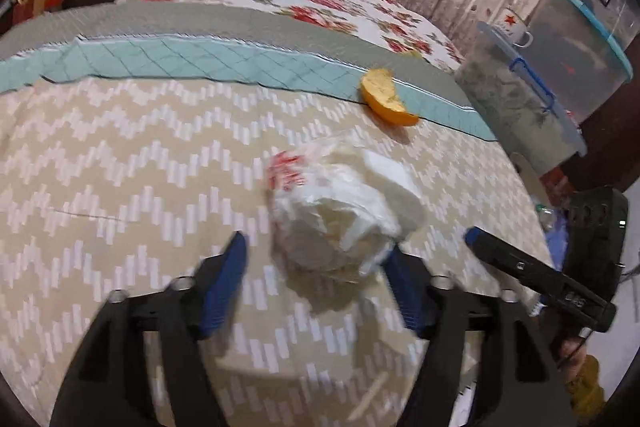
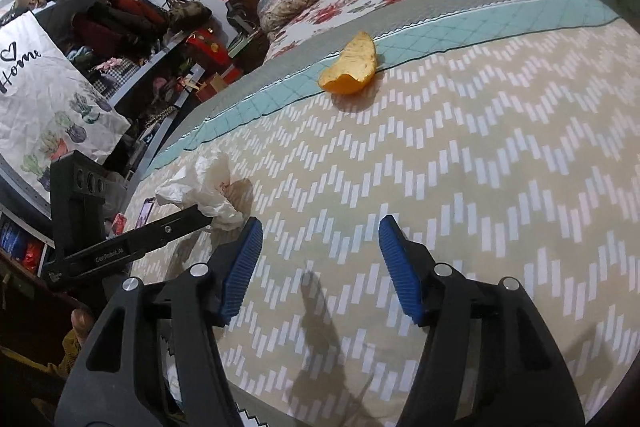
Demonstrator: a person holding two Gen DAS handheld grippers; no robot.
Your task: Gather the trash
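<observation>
While both show peel (image 1: 387, 98), only left shows bins (image 1: 576, 67).

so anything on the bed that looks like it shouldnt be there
Two things. An orange peel lies on the bedspread by its teal band, food waste on bedding. A crumpled white plastic bag with red print sits nearer, between the left tool's open jaws. The right tool is open over bare quilt.

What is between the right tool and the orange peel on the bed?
Nothing visible. Only bare zigzag blanket lies between the open right tool and the orange peel. The crumpled plastic bag sits off to its left side, by the left tool.
</observation>
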